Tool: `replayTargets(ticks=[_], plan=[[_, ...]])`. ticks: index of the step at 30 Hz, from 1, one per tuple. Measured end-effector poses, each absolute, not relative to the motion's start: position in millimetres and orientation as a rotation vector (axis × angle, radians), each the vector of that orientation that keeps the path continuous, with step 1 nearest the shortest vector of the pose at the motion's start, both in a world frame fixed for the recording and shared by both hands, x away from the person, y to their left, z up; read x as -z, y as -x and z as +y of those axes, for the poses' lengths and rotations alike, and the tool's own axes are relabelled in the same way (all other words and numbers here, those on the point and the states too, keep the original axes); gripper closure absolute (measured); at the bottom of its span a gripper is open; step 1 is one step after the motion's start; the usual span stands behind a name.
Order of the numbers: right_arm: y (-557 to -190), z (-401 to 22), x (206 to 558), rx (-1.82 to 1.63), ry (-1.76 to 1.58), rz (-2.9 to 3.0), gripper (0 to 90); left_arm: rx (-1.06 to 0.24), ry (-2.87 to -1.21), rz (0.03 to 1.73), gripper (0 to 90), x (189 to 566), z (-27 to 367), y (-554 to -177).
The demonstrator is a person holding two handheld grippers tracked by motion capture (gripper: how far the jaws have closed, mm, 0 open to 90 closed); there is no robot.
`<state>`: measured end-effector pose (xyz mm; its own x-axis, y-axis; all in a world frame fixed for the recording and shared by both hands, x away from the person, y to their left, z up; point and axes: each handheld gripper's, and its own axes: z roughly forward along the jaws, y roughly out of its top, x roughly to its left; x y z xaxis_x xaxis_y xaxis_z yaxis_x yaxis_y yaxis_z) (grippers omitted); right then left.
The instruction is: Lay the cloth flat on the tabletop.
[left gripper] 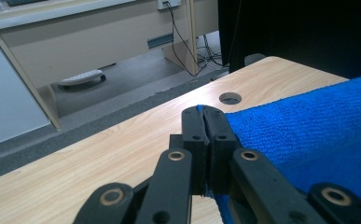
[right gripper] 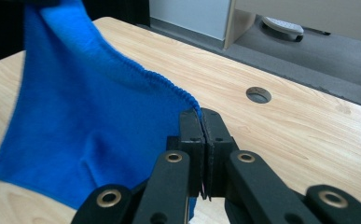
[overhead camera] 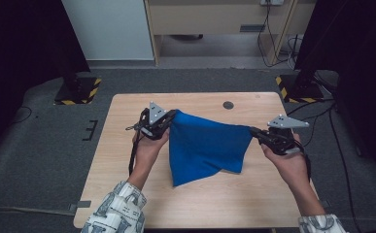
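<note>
At the left of the high view we see the left gripper point(overhead camera: 168, 118), jaws pressed together on one corner of the blue cloth point(overhead camera: 205, 145), a sliver of blue showing between the jaw tips in the left gripper view. The cloth hangs stretched between the two grippers above the middle of the wooden worktop point(overhead camera: 127, 160), its upper edge sloping down toward the right, its lower point drooping toward the near side, where it seems to meet the wood. At the right, the right gripper point(overhead camera: 253, 132) is likewise closed tight on the opposite corner, and beyond it a round hole point(overhead camera: 228, 105) sits near the worktop's far edge.
</note>
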<state>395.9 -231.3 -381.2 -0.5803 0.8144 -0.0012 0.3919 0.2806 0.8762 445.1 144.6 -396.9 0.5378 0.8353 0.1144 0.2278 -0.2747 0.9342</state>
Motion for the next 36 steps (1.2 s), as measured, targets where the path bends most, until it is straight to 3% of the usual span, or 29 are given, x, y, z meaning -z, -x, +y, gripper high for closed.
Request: replayTargets(ticks=[10,36], plan=[[-430,-230,404,-1.221,-1.138,2.097,88.5,-0.762,-1.793,0.931,87.8,408,146,-457],[-477,-219,461,-1.125,-1.262,2.119,87.7,-0.735,-1.832,1.024,87.8,442,146,-491]])
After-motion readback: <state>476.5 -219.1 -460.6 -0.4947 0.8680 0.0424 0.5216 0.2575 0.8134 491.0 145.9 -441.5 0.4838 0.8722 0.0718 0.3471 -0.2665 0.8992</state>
